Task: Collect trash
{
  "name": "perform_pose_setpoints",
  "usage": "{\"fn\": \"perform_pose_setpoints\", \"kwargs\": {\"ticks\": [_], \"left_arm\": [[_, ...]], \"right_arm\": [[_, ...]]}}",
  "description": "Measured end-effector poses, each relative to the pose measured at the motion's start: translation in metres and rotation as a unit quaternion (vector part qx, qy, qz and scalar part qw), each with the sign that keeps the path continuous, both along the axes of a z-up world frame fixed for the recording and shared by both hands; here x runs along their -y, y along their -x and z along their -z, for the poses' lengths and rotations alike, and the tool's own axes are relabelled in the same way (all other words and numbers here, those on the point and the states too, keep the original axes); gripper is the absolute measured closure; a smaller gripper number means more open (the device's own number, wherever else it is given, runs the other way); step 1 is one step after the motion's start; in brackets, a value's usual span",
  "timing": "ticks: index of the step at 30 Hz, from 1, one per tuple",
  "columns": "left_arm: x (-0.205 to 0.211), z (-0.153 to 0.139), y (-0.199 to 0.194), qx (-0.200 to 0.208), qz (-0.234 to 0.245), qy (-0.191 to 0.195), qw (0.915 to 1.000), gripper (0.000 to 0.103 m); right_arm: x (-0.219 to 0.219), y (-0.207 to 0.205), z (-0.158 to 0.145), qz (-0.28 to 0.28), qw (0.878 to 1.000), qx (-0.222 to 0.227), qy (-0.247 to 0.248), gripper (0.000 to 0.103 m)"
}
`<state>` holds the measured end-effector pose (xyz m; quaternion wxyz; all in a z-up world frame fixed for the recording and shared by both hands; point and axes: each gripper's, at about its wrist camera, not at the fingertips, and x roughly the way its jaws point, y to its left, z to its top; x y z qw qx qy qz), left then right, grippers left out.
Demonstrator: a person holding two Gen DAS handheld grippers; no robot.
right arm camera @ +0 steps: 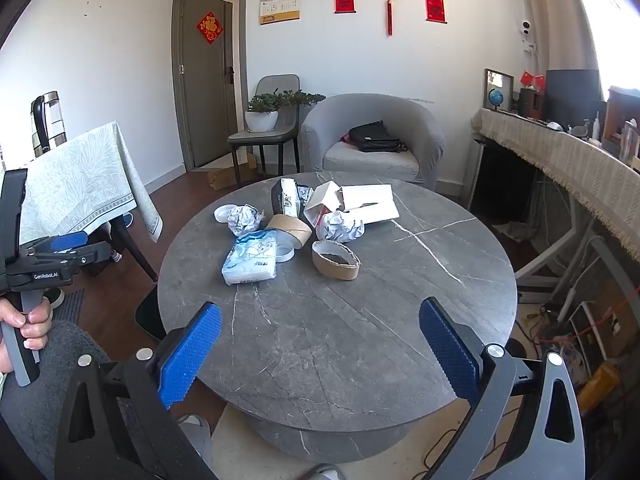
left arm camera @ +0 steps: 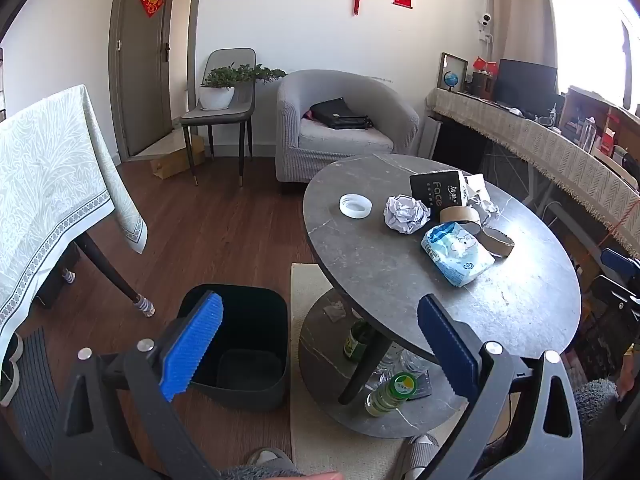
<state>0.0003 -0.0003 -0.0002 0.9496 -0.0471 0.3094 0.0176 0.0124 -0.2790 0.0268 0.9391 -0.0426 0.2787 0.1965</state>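
Note:
Trash lies on the round grey table: a blue-white tissue pack, two crumpled paper balls, cardboard tape cores, a white lid, a black "Face" pack and a torn white box. A black bin stands on the floor left of the table. My left gripper is open above the bin and table edge, holding nothing. Over the table's near edge my right gripper hangs open, its jaws wide apart and bare. The left gripper also shows in the right wrist view, held by a hand.
Bottles stand on the table's lower shelf. A cloth-covered table is at the left, a grey armchair with a black bag behind, a chair with a potted plant, and a cluttered long desk at the right with cables below.

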Motion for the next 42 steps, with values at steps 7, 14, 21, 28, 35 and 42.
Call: {"fn": "perform_pose_setpoints", "kwargs": {"ticks": [7, 14, 21, 28, 35, 42], "left_arm": [[0.0008, 0.0001, -0.0003, 0.000, 0.000, -0.001, 1.0000, 0.003], [0.0011, 0.0001, -0.0001, -0.001, 0.000, -0.001, 1.0000, 0.003], [-0.0009, 0.0018, 0.0007, -0.001, 0.000, -0.001, 1.0000, 0.003], [0.0005, 0.0013, 0.0009, -0.001, 0.000, 0.000, 1.0000, 0.003], [0.0001, 0.0014, 0.0010, -0.002, -0.001, 0.001, 1.0000, 0.003], [0.0003, 0.0014, 0.0010, -0.002, -0.001, 0.001, 1.0000, 0.003]], "right_arm": [[-0.0001, -0.0012, 0.0005, 0.000, 1.000, 0.000, -0.002, 0.003], [-0.0006, -0.0023, 0.0012, -0.001, 1.000, -0.001, -0.002, 0.003], [-0.0009, -0.0018, 0.0011, -0.002, 1.000, -0.001, -0.003, 0.003], [-0.0011, -0.0017, 0.0007, -0.002, 1.000, -0.002, -0.004, 0.003], [-0.0012, -0.0014, 0.0007, -0.002, 1.000, -0.002, -0.005, 0.003], [-0.0014, -0.0015, 0.0010, -0.002, 1.000, -0.003, -0.004, 0.003]]}}
